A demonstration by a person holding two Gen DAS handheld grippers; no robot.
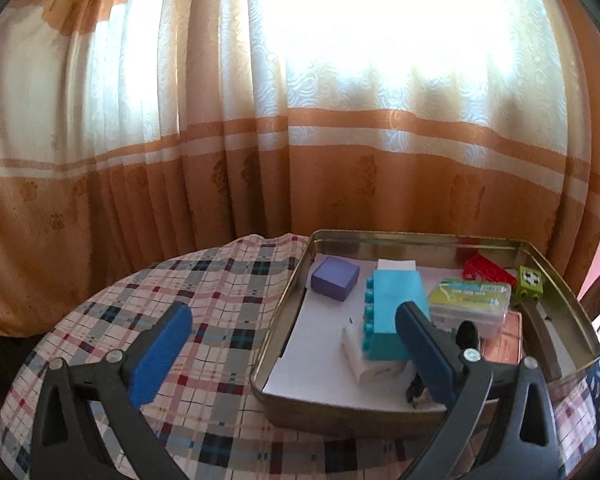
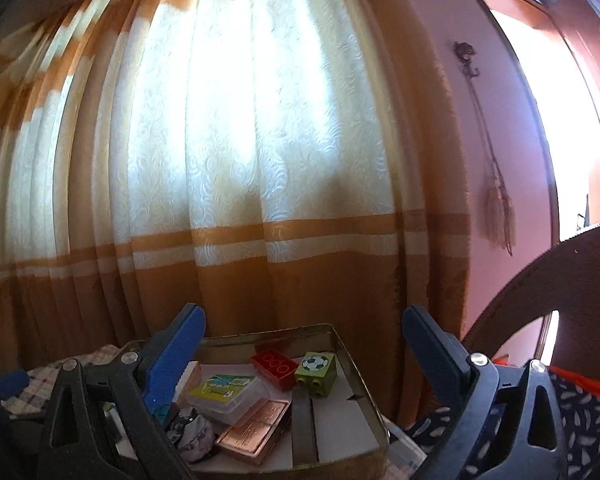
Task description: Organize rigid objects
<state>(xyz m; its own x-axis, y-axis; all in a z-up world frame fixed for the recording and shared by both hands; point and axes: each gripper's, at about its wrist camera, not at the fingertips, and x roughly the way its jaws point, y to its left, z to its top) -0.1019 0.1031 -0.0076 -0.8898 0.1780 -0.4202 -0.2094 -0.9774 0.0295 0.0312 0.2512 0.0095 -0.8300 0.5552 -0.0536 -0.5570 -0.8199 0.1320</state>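
Left gripper [image 1: 294, 344]: spread wide, nothing between the blue pads; fills the lower part of the left wrist view, its right finger overlapping the tin's contents.
Right gripper [image 2: 302, 354]: spread wide and empty, low in the right wrist view, above the tin's near edge.
Metal tin [image 1: 420, 236]: open, shallow, white-lined; right of centre in the left wrist view, resting on the checked tablecloth [image 1: 204, 280].
Purple block [image 1: 335, 278]: inside the tin, upper left corner, apart from the others.
Teal brick [image 1: 392, 312]: mid-tin, lying over a white item [image 1: 360, 354] at its lower end.
Clear plastic box [image 1: 470, 302]: green-yellow label, just right of the teal brick.
Red brick [image 2: 274, 368]: far end of the tin, just beside the green brick.
Green brick [image 2: 317, 370]: football picture on top, near the tin's far right corner.
Copper-coloured case [image 2: 256, 430]: flat, below the clear box in the right wrist view, partly under it.
Dark strip [image 2: 304, 428]: long, lying lengthwise beside the case.
Background: orange-and-cream curtain [image 1: 300, 120], brightly backlit; pink wall [image 2: 496, 160] at right.
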